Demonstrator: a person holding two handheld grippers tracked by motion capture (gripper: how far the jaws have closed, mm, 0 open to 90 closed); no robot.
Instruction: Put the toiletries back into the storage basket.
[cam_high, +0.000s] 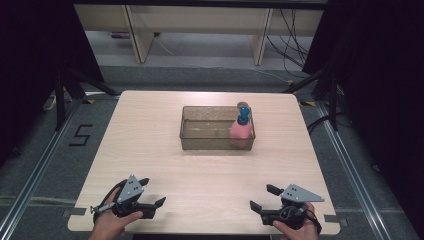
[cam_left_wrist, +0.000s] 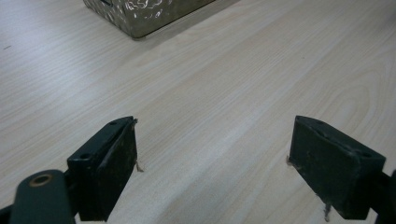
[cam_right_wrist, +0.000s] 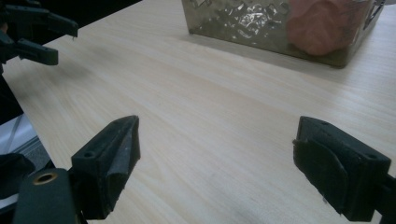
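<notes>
Pale wood-grain table (cam_high: 200, 170), frame centre. Clear textured plastic bin (cam_high: 210, 131), upper centre; inside its right end, pink bottle with blue cap (cam_high: 241, 127), upright. Left gripper (cam_high: 151, 194), lower left: jaws apart, empty. Right gripper (cam_high: 261, 197), lower right: jaws apart, empty. Risk, judged: bin wall crowds the bottle; a reaching jaw could tip it or shove the light bin.

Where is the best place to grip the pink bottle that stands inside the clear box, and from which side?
Probably the blue top, taken from above. The pink bottle stands upright in the right end of the clear box; the walls block its body, while the narrow top rises above the rim. The right gripper, open, looks nearer.
</notes>
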